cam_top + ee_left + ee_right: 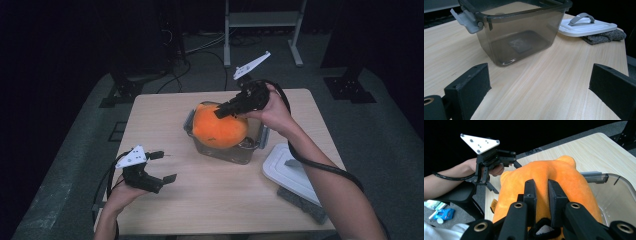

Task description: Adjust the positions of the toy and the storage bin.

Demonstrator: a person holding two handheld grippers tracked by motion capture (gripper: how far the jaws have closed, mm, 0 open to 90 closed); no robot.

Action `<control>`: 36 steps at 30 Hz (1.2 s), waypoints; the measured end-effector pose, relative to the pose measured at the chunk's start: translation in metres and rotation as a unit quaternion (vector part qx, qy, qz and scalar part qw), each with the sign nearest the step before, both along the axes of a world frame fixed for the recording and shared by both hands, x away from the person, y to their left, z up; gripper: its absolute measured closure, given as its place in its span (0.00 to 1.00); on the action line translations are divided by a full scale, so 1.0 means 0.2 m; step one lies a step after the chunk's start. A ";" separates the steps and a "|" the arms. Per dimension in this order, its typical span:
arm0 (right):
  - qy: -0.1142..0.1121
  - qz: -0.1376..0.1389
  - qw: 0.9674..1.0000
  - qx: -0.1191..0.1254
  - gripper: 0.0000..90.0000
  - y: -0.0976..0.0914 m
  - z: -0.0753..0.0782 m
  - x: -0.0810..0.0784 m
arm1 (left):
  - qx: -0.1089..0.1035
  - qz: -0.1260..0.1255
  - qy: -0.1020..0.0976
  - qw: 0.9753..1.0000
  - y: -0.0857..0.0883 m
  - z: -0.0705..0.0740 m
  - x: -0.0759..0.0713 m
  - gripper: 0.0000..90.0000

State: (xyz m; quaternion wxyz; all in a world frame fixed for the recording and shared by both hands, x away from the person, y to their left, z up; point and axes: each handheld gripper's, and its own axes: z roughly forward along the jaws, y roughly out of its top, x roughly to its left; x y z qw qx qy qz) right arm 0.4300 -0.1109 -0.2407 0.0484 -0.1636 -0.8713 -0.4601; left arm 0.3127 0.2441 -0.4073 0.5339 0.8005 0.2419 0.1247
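A clear smoky-grey plastic storage box (227, 150) with grey clip latches stands near the middle of the pale wooden tabletop (200, 195). A soft orange plush toy (219, 125) sits partly inside it, bulging above the rim. The right hand-held gripper (220, 113) is pinched onto a fold of the toy's fabric on top, its jaws nearly together. The left hand-held gripper (162, 166) rests low over the tabletop near the box, jaws spread wide with nothing between them. The box's white flat lid (290, 172) with a grey handle lies right of the box on a dark grey cloth (305, 204).
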 end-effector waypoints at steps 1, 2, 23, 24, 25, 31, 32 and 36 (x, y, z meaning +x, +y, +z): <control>-0.001 0.000 1.000 -0.001 0.87 0.00 0.00 0.01 | 0.000 -0.001 -0.001 1.000 0.00 0.00 0.00 0.03; -0.001 0.000 1.000 -0.001 0.87 0.00 0.00 0.01 | 0.000 -0.001 -0.001 1.000 0.00 0.00 0.00 0.03; 0.008 -0.028 1.000 -0.007 0.86 -0.02 -0.08 0.13 | -0.002 -0.003 0.002 1.000 0.00 0.00 0.00 0.03; 0.008 -0.028 1.000 -0.007 0.86 -0.02 -0.08 0.13 | -0.002 -0.003 0.002 1.000 0.00 0.00 0.00 0.03; 0.008 -0.032 0.999 -0.008 0.86 -0.02 -0.09 0.14 | -0.001 -0.004 0.002 1.000 0.00 -0.01 0.00 0.03; 0.010 -0.040 0.999 -0.007 0.86 -0.04 -0.11 0.16 | -0.006 -0.005 -0.001 1.000 0.00 0.00 0.00 0.03; 0.008 -0.041 0.999 -0.006 0.86 -0.04 -0.11 0.16 | -0.005 -0.006 0.001 1.000 0.00 0.00 0.00 0.03; 0.009 -0.044 0.999 -0.009 0.86 -0.04 -0.12 0.17 | -0.001 -0.009 0.004 1.000 0.00 -0.01 0.01 0.03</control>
